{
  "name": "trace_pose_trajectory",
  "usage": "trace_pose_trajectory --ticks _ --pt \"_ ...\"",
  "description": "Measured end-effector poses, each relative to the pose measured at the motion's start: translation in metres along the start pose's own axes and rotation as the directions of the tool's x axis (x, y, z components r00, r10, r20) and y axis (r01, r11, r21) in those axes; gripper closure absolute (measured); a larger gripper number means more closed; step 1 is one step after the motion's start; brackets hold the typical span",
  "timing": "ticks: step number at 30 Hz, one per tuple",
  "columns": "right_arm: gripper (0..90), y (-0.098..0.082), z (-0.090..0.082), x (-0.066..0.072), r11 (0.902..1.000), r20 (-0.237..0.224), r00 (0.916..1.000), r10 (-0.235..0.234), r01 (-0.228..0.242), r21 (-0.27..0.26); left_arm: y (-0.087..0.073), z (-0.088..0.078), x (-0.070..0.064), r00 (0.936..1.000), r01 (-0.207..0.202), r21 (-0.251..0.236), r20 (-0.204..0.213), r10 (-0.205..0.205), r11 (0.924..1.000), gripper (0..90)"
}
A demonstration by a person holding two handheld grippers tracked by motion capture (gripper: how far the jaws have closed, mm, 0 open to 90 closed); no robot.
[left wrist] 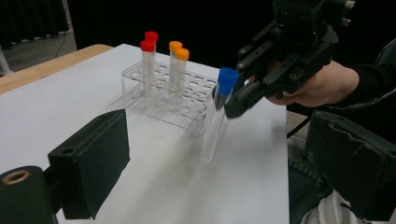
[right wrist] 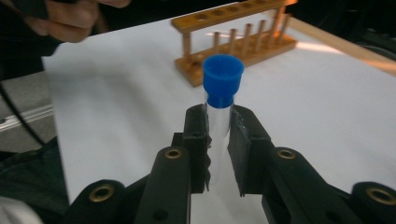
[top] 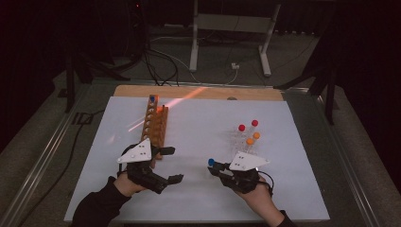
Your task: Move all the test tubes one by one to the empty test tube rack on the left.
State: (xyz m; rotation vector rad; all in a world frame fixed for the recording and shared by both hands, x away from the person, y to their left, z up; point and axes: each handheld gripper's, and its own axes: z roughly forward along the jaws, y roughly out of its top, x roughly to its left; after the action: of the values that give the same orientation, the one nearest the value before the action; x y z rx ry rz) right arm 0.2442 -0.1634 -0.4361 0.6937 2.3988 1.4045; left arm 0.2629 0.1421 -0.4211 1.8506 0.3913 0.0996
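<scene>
A clear glossy tube (right wrist: pixel 218 123) with a blue plastic cap (right wrist: pixel 222 79) is seen; the rack (right wrist: pixel 236 39) is varnished wood.

Wooden rack (top: pixel 155 124), clear rack (left wrist: pixel 163 93)

A white-topped table (top: pixel 198 189) carries a wooden rack (top: pixel 155 124) and a clear rack (top: pixel 243 142).
</scene>
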Motion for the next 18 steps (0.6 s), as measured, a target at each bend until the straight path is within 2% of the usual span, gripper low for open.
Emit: trace_pose_trajectory --ticks 2,4,9,13,14,17,18 --pt "77.7 0.000 0.004 0.004 1.0000 -0.016 0.9999 -0.004 0.004 0.007 0.000 0.006 -0.004 0.9996 -0.016 -0.004 0.022 0.016 0.9999 15.6" --pt "77.6 0.001 0.007 0.008 0.9998 -0.029 0.9995 -0.016 0.016 0.014 0.000 0.012 -0.006 0.9991 -0.025 0.012 0.034 0.025 0.9996 17.8" --pt "77.7 0.002 0.012 0.013 0.9994 -0.055 0.9982 -0.024 0.026 0.022 0.000 0.022 -0.008 0.9976 -0.021 0.021 0.067 0.019 0.9996 26.6" --pt "77.7 0.003 0.013 0.015 0.9994 -0.068 0.9974 -0.022 0.024 0.025 0.000 0.027 -0.009 0.9974 -0.037 0.036 0.063 0.034 0.9987 32.4" --pt "77.6 0.003 0.014 0.015 0.9994 -0.069 0.9973 -0.023 0.024 0.025 0.001 0.030 -0.010 0.9979 -0.047 0.038 0.046 0.045 0.9982 34.1" --pt "77.6 0.003 0.015 0.016 0.9993 -0.076 0.9969 -0.021 0.023 0.028 0.001 0.034 -0.010 0.9977 -0.047 0.032 0.049 0.046 0.9984 40.0" --pt "77.6 0.003 0.015 0.016 0.9993 -0.079 0.9966 -0.023 0.025 0.029 0.001 0.036 -0.010 0.9972 -0.044 0.031 0.062 0.042 0.9985 42.4"
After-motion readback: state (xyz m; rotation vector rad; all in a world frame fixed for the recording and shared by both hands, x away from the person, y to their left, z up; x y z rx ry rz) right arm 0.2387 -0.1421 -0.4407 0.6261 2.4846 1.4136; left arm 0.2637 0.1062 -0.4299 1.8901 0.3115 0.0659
